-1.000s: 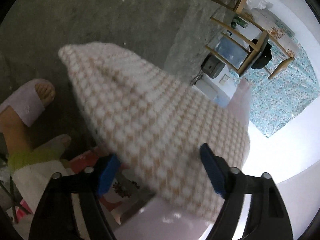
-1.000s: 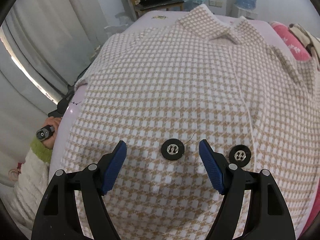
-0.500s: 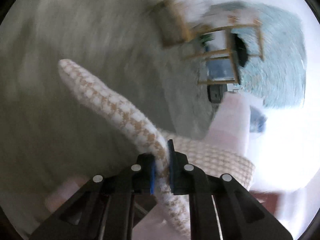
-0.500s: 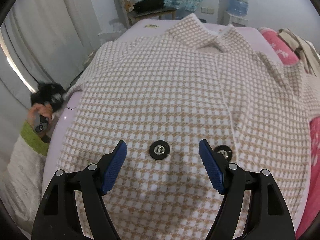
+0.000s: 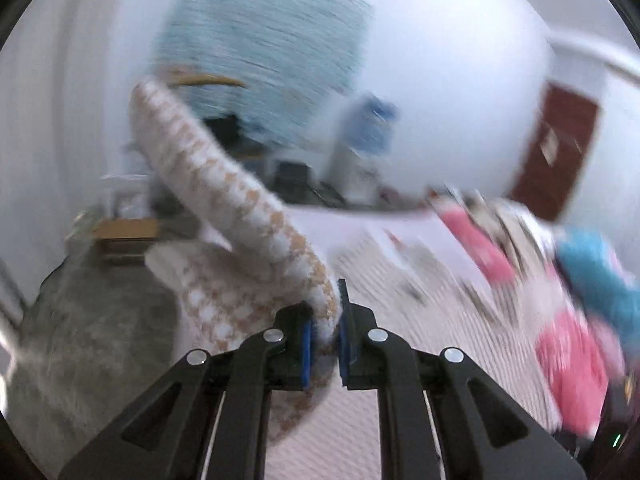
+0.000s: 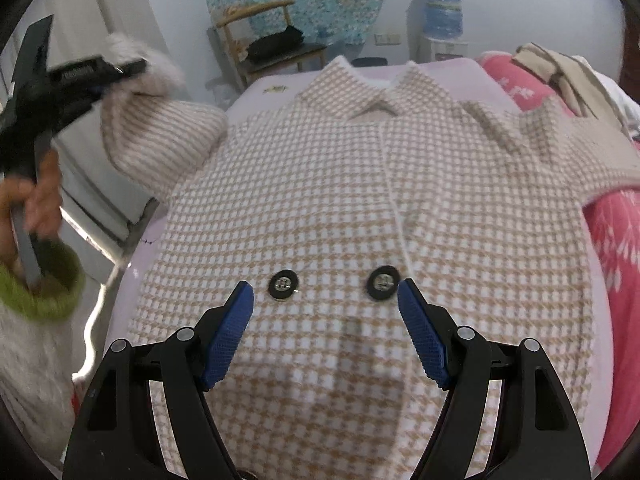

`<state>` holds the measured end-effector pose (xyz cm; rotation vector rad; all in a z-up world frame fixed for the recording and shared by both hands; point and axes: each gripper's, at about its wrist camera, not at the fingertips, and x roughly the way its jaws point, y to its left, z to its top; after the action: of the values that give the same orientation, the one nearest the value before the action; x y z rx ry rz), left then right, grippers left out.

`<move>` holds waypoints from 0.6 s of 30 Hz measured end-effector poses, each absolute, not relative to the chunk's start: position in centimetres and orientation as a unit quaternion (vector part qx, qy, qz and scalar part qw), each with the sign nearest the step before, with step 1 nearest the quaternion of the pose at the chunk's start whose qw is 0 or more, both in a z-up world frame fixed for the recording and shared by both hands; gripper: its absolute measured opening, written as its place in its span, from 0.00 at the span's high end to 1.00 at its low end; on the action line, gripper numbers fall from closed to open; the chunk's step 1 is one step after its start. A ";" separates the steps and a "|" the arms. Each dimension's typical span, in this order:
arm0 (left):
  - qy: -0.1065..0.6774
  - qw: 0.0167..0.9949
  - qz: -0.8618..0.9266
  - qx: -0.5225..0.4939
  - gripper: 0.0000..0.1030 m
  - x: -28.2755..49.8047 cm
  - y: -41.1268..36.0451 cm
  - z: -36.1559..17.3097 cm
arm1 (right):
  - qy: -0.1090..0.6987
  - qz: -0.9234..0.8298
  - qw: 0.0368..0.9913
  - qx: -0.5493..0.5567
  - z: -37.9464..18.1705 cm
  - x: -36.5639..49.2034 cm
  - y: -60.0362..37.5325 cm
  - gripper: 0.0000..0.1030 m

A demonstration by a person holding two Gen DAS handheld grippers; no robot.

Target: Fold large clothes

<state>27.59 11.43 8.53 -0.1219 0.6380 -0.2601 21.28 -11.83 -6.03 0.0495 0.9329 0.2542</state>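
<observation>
A beige-and-white houndstooth coat lies front-up on a bed, collar far, two black buttons near my right gripper. My right gripper is open and empty, hovering just above the coat's lower front. My left gripper is shut on the coat's sleeve, which stands up and to the left of the jaws. In the right wrist view the left gripper holds that sleeve raised at the coat's left side.
Pink bedding and folded clothes lie along the bed's right side. A wooden chair and a water dispenser stand by the far wall. Grey floor lies left of the bed.
My left gripper closed on the sleeve and swung it up from beside the bed toward the coat's body. My right gripper stayed open and drifted slightly over the coat.
</observation>
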 end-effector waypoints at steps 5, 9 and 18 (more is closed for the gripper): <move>0.418 0.893 -0.164 0.013 0.61 27.1 4.9 0.9 | 0.458 0.120 0.880 0.049 -6.9 20.8 -14.4 0.31; 0.462 0.870 -0.164 0.043 0.45 25.5 3.6 -3.7 | 0.478 0.122 0.868 0.061 -8.3 21.0 -15.6 0.30; 0.419 0.890 -0.179 0.032 0.22 22.1 5.3 -0.5 | 0.505 0.122 0.851 0.085 -10.8 21.3 -16.8 0.19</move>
<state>22.08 5.29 -0.50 0.0662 0.8702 -0.3710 21.31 -16.81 -10.75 0.1786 1.0626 0.2562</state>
